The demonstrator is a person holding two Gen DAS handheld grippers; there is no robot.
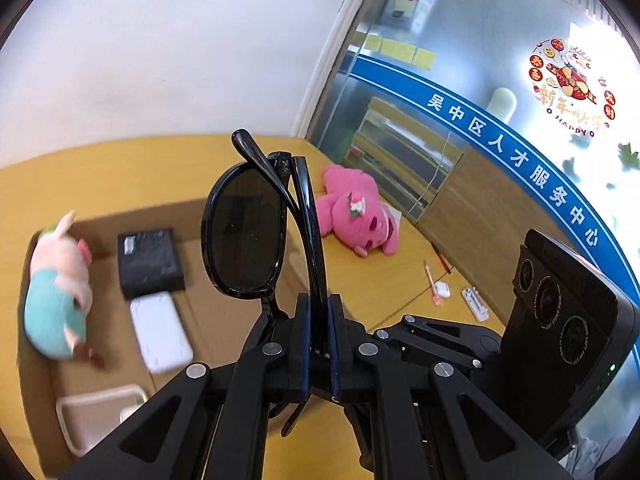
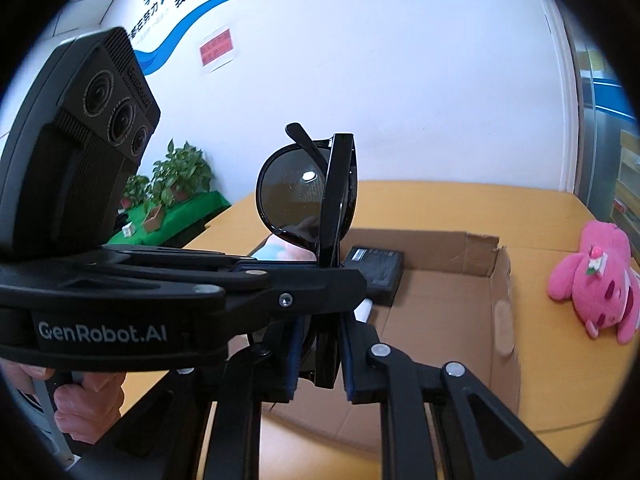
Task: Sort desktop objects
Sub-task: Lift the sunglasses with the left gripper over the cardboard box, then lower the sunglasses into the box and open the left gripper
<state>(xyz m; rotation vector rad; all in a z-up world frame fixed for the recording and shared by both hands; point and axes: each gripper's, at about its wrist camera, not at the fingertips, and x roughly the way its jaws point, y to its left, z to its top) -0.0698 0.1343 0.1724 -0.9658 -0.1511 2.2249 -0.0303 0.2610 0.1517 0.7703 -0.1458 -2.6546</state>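
Note:
Black sunglasses [image 1: 244, 236], folded, stand on edge in the air above an open cardboard box [image 1: 140, 216]. My left gripper [image 1: 320, 320] is shut on their lower rim. In the right wrist view the same sunglasses [image 2: 296, 196] sit between the blue pads of my right gripper [image 2: 320, 360], which is shut on them from below. There, my left gripper [image 2: 332, 276] reaches in from the left and crosses in front, hiding part of the frame. A pink bear plush [image 1: 360, 216] lies on the yellow table [image 1: 120, 168], right of the box.
Inside the box lie a pig plush in teal [image 1: 56, 288], a black flat case [image 1: 150, 260], a white flat case [image 1: 160, 332] and a pale tray [image 1: 92, 412]. Pens and small white items [image 1: 442, 289] lie at the table's right edge. A hand [image 2: 88, 400] holds the left gripper's handle.

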